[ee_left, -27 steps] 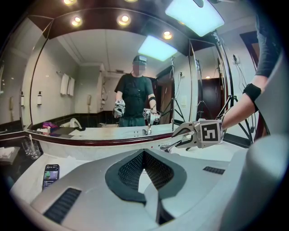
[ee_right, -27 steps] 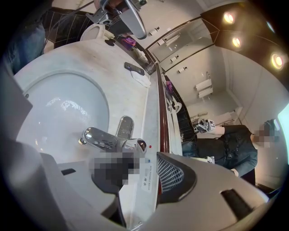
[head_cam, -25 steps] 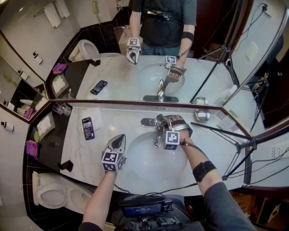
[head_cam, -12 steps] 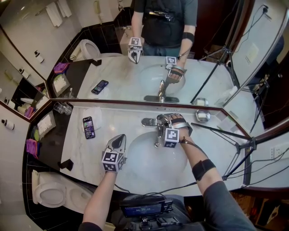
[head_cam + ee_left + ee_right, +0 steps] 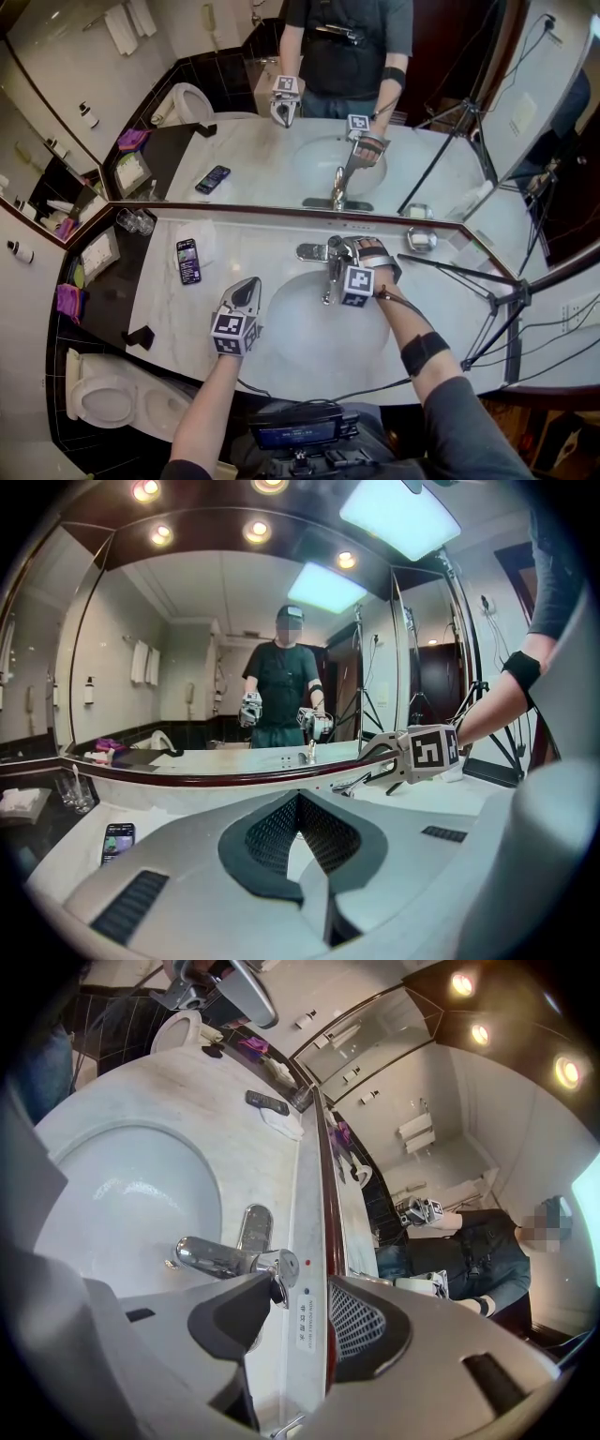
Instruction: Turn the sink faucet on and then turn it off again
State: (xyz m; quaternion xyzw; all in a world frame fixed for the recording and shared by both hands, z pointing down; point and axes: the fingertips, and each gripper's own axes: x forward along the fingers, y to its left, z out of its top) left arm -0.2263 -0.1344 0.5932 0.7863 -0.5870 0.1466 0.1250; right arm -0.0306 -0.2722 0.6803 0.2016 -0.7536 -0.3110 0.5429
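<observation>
Now the right gripper point(image 5: 338, 251), forearm stretched over the sink point(image 5: 314, 349), tilts down at the far-rim faucet point(image 5: 327, 277), jaws just opening, its top loose between them; the left gripper point(image 5: 249, 284), nearer left, is pressed together, empty.

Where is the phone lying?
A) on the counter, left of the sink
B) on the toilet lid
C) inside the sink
A: the phone lies flat on the white counter, to the left of the sink and close to the mirror.
</observation>
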